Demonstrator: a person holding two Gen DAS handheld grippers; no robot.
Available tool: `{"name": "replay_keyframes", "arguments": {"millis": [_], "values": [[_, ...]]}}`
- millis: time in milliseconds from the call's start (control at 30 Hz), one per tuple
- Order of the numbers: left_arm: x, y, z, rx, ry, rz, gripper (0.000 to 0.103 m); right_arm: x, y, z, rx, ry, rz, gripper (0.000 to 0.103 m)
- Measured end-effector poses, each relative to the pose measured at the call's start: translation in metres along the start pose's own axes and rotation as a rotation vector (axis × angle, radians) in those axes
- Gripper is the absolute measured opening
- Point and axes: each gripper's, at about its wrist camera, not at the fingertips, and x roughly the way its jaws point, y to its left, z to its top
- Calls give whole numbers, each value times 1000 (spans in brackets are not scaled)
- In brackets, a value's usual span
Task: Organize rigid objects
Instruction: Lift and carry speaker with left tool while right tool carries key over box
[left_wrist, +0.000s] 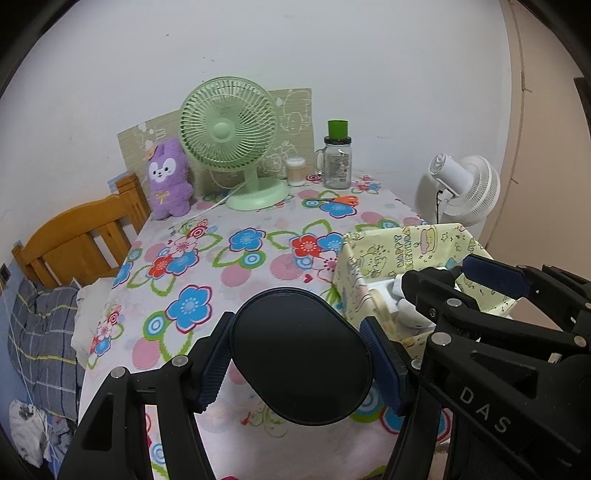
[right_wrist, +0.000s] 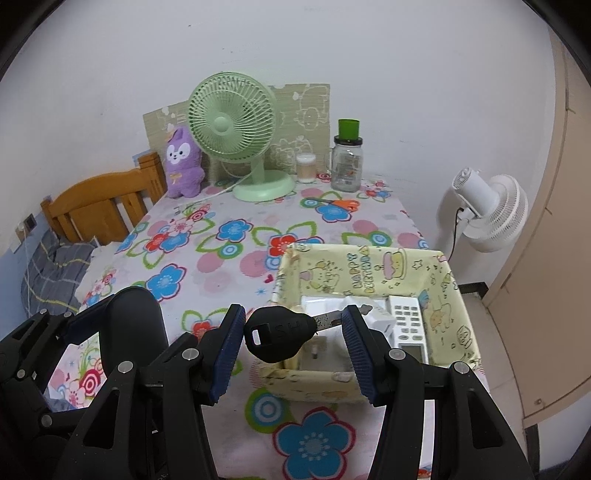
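At the table's (left_wrist: 258, 258) near edge, left wrist view: the left gripper (left_wrist: 301, 363) clamps a dark oval case (left_wrist: 301, 354) above the cloth; the box (left_wrist: 373, 258) stands at the near right corner, open cloth beyond; swinging right could knock the right gripper (left_wrist: 491, 280). Right wrist view: the right gripper (right_wrist: 293, 347) pinches a key (right_wrist: 280, 334) endwise over the box's (right_wrist: 369, 258) near left corner, where a remote (right_wrist: 408, 326) lies; so thin a hold may slip.

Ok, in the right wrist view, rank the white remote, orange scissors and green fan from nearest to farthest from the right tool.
1. White remote, in the yellow box, just beyond the right tool.
2. Orange scissors, farther back on the tablecloth, right of centre.
3. Green fan, at the table's far edge by the wall.
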Motion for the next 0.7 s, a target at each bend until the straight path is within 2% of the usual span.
{"name": "replay_keyframes", "arguments": {"millis": [700], "values": [[39,-50,25,93,26,-64,69,27,-58,10,64,33,-68,57]]}}
